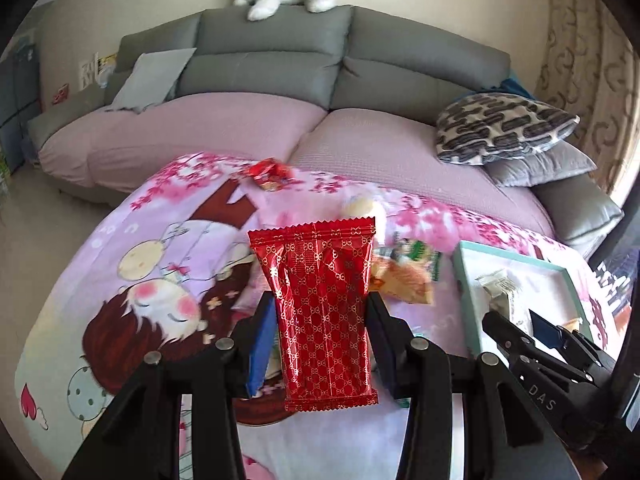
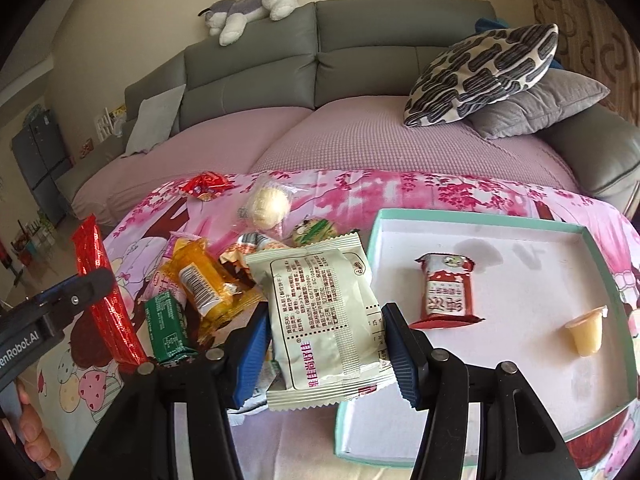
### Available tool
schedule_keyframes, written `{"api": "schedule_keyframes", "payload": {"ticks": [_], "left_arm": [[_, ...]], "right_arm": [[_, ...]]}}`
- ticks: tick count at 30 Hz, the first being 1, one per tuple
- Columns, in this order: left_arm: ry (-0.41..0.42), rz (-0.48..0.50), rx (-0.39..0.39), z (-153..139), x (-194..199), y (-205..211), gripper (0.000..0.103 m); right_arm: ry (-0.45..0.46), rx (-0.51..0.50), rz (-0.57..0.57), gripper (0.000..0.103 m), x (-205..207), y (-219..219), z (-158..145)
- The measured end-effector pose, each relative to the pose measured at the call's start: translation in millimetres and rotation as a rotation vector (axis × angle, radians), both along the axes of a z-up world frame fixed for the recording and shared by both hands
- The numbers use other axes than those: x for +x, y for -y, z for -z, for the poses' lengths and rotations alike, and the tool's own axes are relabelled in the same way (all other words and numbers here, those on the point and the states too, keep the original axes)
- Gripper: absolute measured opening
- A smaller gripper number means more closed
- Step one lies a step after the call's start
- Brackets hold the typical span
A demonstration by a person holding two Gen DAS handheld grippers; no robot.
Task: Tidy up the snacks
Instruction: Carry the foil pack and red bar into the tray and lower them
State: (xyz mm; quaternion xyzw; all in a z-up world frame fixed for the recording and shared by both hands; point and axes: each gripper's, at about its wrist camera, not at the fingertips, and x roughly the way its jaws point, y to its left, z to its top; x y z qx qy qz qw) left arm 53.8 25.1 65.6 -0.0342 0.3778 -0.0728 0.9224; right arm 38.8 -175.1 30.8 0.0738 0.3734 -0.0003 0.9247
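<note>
My left gripper is shut on a shiny red patterned snack packet and holds it above the pink cartoon cloth; the same packet shows at the left of the right wrist view. My right gripper is shut on a pale green-white packet by the left edge of the teal-rimmed white tray. In the tray lie a small red-and-white packet and a jelly cup. A pile of snacks lies left of the tray.
A round cream snack in clear wrap and a red packet lie at the cloth's far side. Behind is a grey sofa with pink cover, patterned cushions and a plush dog.
</note>
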Motion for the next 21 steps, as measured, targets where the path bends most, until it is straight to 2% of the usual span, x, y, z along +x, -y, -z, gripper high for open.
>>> {"api": "schedule_keyframes", "payload": {"ticks": [13,21], "left_arm": [[0.034,0.266,0.037,-10,-13,117,0.046],[0.012,0.362,0.059,-3,-21,167,0.046]], "right_arm": [[-0.023,0.041,0.290,0.058,-31,116,1],[-0.026,0.033,0.379,0.058,-53,162,2]]}}
